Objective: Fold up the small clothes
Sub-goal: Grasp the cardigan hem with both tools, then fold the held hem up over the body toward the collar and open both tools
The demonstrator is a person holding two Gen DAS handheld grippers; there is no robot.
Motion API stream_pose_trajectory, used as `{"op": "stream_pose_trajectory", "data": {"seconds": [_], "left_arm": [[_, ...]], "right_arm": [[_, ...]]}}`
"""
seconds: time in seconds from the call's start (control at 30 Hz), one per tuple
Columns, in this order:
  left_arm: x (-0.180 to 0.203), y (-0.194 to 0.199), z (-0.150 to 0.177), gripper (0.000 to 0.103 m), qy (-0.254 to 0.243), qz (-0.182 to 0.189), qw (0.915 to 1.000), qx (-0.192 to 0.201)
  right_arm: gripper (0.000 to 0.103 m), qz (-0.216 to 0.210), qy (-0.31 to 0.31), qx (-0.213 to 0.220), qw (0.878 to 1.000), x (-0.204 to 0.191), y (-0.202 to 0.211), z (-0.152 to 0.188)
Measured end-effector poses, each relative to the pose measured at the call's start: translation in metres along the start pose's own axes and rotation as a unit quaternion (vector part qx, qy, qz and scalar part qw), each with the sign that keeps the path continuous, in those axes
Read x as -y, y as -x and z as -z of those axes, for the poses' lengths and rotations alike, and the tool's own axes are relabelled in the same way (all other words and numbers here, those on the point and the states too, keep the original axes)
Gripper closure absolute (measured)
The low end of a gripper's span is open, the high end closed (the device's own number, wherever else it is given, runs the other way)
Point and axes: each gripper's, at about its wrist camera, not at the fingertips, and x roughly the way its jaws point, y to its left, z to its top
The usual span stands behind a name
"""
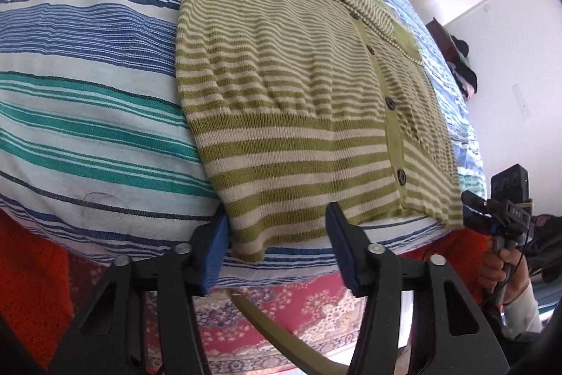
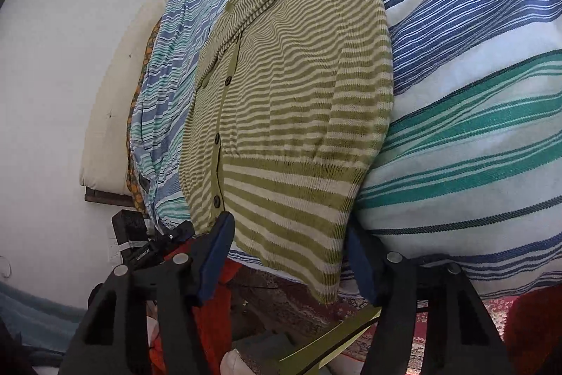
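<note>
My left view caught right gripper [image 1: 491,209] at 3 o'clock. Striped green cardigan [image 1: 298,86] lay flat, buttoned. My left gripper [image 1: 277,245] open astride hem; right one also open.

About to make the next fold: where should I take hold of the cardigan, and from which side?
Grip the cardigan by its wide-striped hem band, near the two corners, coming from the near bed edge. The hem droops over that edge, so each tool can probably pinch it without digging into the sheet.
</note>
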Motion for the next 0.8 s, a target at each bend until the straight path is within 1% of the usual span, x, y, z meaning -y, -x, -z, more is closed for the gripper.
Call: {"op": "stream_pose_trajectory", "data": {"seconds": [0.03,0.13,0.23,0.3,0.4,0.47,0.53,0.63,0.73,0.8], "left_arm": [[0.0,-0.001,0.001,0.096,-0.002,-0.004,1.0,-0.008],[0.001,0.003,0.003,0.098,-0.006,-0.009,0.9999,-0.001],[0.007,0.013,0.001,0.099,-0.012,-0.007,0.9997,0.018],[0.01,0.024,-0.001,0.099,-0.004,0.008,0.9994,0.035],[0.013,0.044,-0.013,0.099,0.016,0.04,0.9972,0.061],[0.015,0.054,-0.026,0.099,0.023,0.053,0.9954,0.076],[0.014,0.06,-0.044,0.099,0.034,0.067,0.9932,0.089],[0.013,0.062,-0.083,0.099,0.05,0.077,0.9904,0.103],[0.017,0.055,-0.132,0.099,0.054,0.075,0.9892,0.114],[0.022,0.046,-0.167,0.099,0.05,0.066,0.9896,0.118]], "right_arm": [[0.079,0.003,0.008,-0.005,1.0,-0.003,-0.002,0.001],[0.097,0.021,0.037,-0.012,0.999,-0.015,-0.002,0.007],[0.098,0.037,0.062,0.0,0.997,-0.026,0.001,0.007],[0.098,0.035,0.067,0.016,0.997,-0.031,0.005,0.007],[0.098,0.008,0.067,0.049,0.997,-0.042,0.019,0.001],[0.098,-0.006,0.071,0.07,0.995,-0.052,0.029,-0.007],[0.098,-0.014,0.076,0.087,0.993,-0.06,0.036,-0.018],[0.098,-0.009,0.086,0.109,0.99,-0.072,0.042,-0.043],[0.099,0.001,0.087,0.13,0.988,-0.079,0.039,-0.082],[0.099,0.006,0.082,0.146,0.986,-0.082,0.034,-0.113]]}}
